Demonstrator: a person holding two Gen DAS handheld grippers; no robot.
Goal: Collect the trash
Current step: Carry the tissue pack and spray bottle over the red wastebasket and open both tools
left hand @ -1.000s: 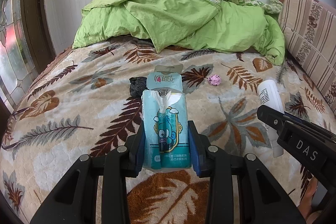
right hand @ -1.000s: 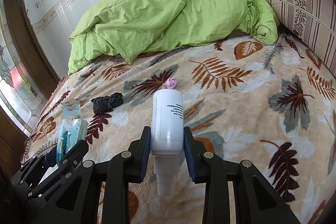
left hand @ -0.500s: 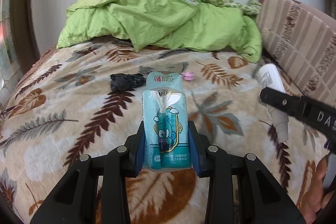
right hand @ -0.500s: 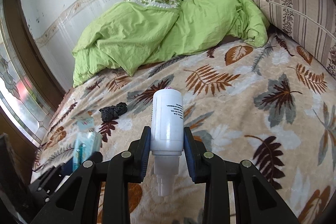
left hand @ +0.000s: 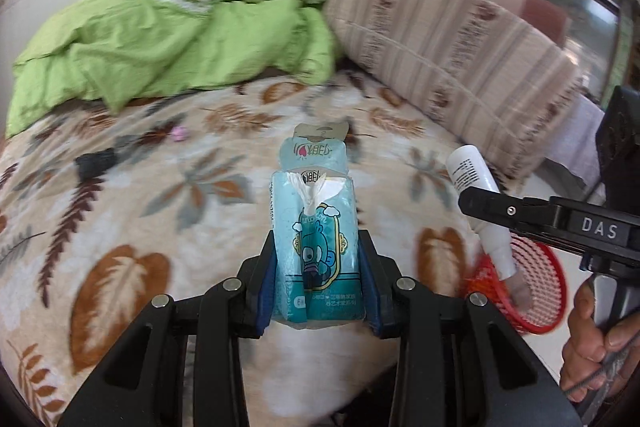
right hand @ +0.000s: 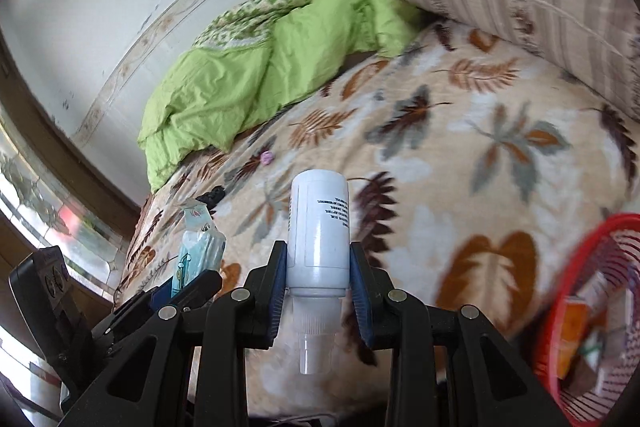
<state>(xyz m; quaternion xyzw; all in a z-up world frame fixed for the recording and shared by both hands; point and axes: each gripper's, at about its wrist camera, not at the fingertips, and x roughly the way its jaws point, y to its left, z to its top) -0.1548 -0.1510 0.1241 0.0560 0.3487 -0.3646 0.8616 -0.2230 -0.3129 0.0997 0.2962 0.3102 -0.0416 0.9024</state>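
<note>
Clamping on a teal tissue pack (left hand: 318,247): left gripper (left hand: 319,263), blue pads pressed to both long sides of the pack, white tissue tuft poking from the torn top, pack upright between the fingers, held above the bed (left hand: 160,195). Seen also from the right wrist at lower left, same tissue pack (right hand: 198,251) in the left gripper (right hand: 188,279).

Clamping on a white bottle (right hand: 319,235): right gripper (right hand: 319,301), fingers closed on the bottle body, printed label facing up, clear nozzle end pointing back toward the camera. Seen from the left wrist at right, same white bottle (left hand: 478,199) angled, nozzle low over a red basket (left hand: 548,267); right gripper (left hand: 486,205) marked with white letters; a hand (left hand: 596,343) wrapped on its handle.

Listed on the leaf-print bed cover, well apart from both grippers: a black crumpled wad (left hand: 96,163) and a small pink scrap (left hand: 179,133), near each other.

Listed beyond: green quilt (left hand: 152,55) heaped at the far side; striped cushion (left hand: 448,39) at right. Red basket (right hand: 592,303) beside the bed edge, holding some items, too blurred to identify.
</note>
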